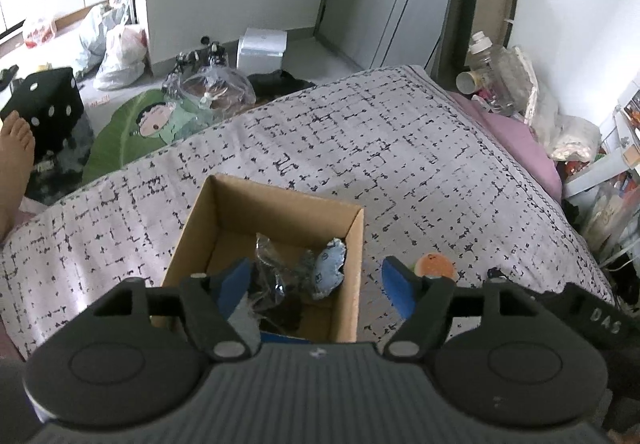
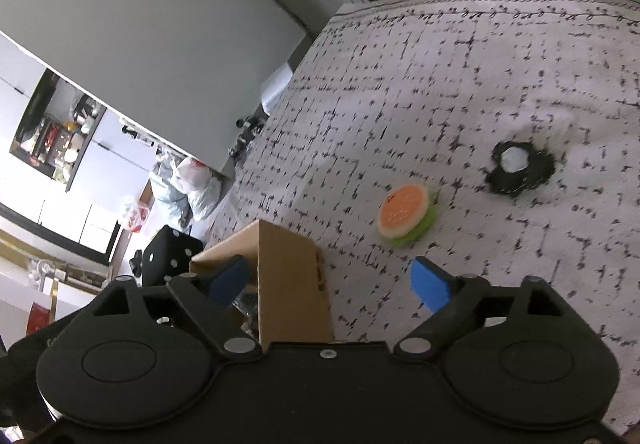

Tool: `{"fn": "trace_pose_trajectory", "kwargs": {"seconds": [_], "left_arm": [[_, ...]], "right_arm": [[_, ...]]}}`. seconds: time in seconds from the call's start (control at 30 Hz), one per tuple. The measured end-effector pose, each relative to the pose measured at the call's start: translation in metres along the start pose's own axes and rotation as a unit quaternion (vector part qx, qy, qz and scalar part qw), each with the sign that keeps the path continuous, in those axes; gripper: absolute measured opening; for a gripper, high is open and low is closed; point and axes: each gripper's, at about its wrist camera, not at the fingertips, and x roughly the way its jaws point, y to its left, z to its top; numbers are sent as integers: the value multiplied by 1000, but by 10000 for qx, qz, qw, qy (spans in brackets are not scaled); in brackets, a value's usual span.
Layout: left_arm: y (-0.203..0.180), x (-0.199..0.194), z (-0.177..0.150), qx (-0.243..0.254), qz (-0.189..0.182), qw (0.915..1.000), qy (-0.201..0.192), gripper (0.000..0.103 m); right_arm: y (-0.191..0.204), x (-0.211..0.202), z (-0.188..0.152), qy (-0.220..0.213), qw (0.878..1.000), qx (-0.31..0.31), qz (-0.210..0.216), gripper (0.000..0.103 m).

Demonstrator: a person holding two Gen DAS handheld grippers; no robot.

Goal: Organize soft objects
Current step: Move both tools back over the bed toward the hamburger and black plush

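Note:
A cardboard box [image 1: 280, 203] sits on the patterned bedspread [image 1: 400, 147]. Inside lie a blue-white soft pouch [image 1: 330, 268] and crinkled clear-wrapped items [image 1: 276, 276]. My left gripper [image 1: 318, 284] is open and empty, its jaws straddling the box's right wall. An orange and green round plush [image 1: 436, 264] lies right of the box; it also shows in the right wrist view [image 2: 406, 213]. A black and white soft object [image 2: 520, 165] lies farther right. My right gripper [image 2: 330, 280] is open and empty, over the box corner [image 2: 288, 284].
The bed's far edge drops to a floor with a green cartoon cushion [image 1: 140, 123], a black dice stool [image 1: 48, 103], plastic bags [image 1: 116, 51] and a white box [image 1: 262, 49]. Clutter and a purple pillow [image 1: 516, 139] line the right side. A bare foot [image 1: 14, 163] is at left.

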Motion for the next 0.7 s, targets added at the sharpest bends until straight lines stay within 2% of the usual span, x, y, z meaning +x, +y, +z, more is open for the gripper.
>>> {"fn": "trace_pose_trajectory", "kwargs": {"seconds": [0.27, 0.37, 0.7], "left_arm": [[-23, -13, -2, 528, 161, 9981, -264, 79], [-30, -16, -1, 560, 122, 9979, -291, 80], [-55, -13, 1, 613, 10, 9977, -285, 81]], "right_arm": [[-15, -12, 9, -53, 9998, 156, -88, 99], [-22, -21, 15, -170, 9995, 273, -51, 103], [-55, -44, 30, -513, 9964, 665, -145, 103]]}}
